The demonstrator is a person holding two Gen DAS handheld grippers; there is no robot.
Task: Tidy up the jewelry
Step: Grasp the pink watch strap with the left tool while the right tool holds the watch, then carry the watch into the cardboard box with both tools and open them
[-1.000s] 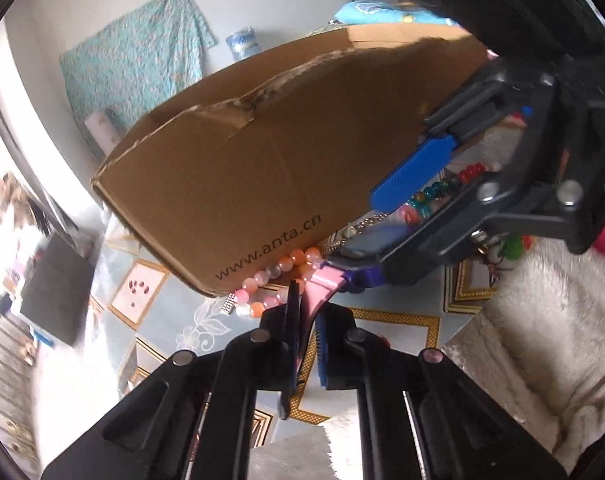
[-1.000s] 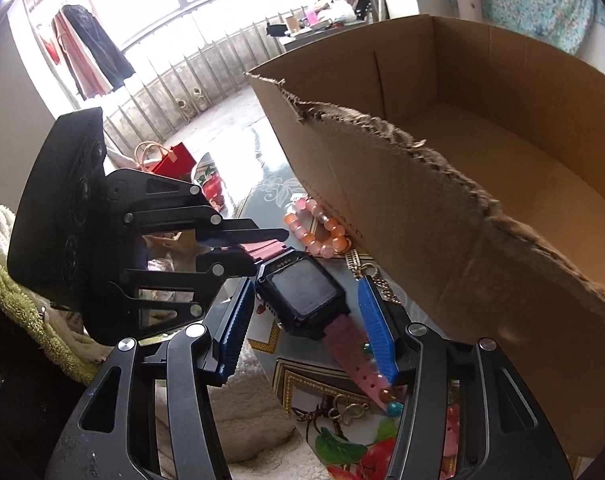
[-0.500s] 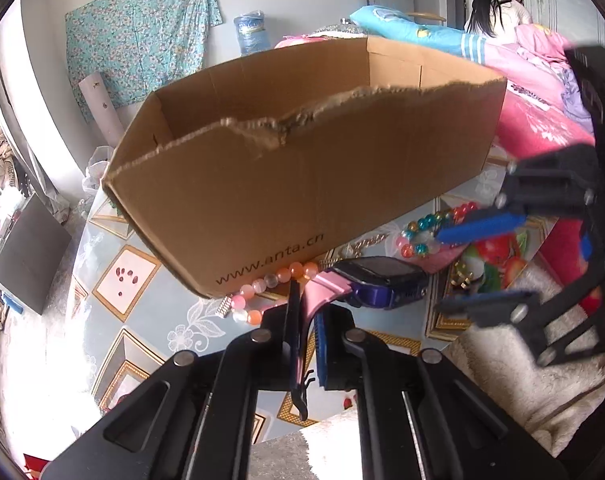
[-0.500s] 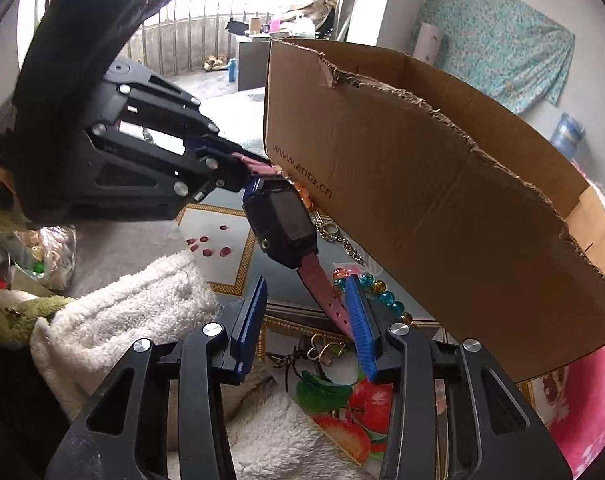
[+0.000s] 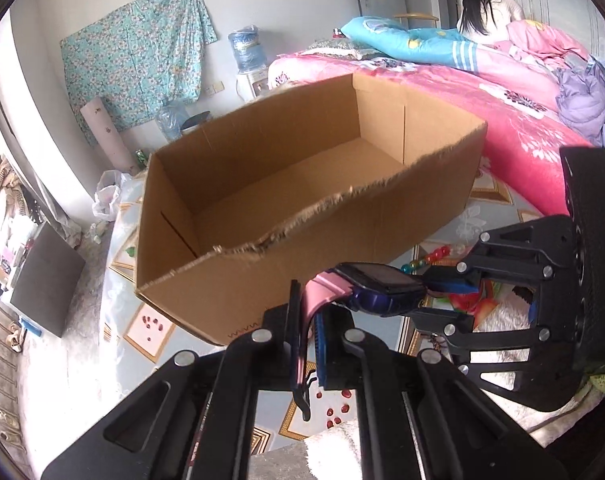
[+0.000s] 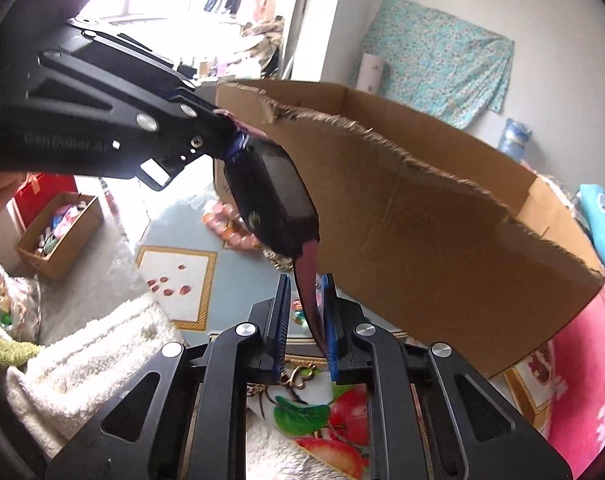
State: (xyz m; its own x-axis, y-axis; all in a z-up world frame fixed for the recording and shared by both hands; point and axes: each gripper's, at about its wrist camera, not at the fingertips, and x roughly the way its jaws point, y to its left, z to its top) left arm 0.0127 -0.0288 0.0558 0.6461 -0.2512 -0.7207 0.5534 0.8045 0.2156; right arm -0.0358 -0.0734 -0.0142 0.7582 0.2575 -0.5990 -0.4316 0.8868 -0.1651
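A watch (image 5: pixel 376 283) with a dark face and pink straps hangs in the air between both grippers, in front of the open cardboard box (image 5: pixel 286 184). My left gripper (image 5: pixel 307 332) is shut on one pink strap. My right gripper (image 6: pixel 305 312) has its blue pads close around the other strap (image 6: pixel 308 280); the watch face (image 6: pixel 274 196) shows above it. An orange-pink bead bracelet (image 6: pixel 232 228) lies on the table by the box. Coloured beads (image 5: pixel 430 258) lie beside the box.
The box (image 6: pixel 422 216) stands on a patterned tablecloth (image 5: pixel 150 328). A white fluffy towel (image 6: pixel 90 344) lies at the near edge. A pink bed (image 5: pixel 482 92) with a person is behind. A small box of items (image 6: pixel 56 232) sits on the floor.
Both grippers have lifted the watch from the table up to the box's rim height. The right gripper's pads have closed in on the lower strap.
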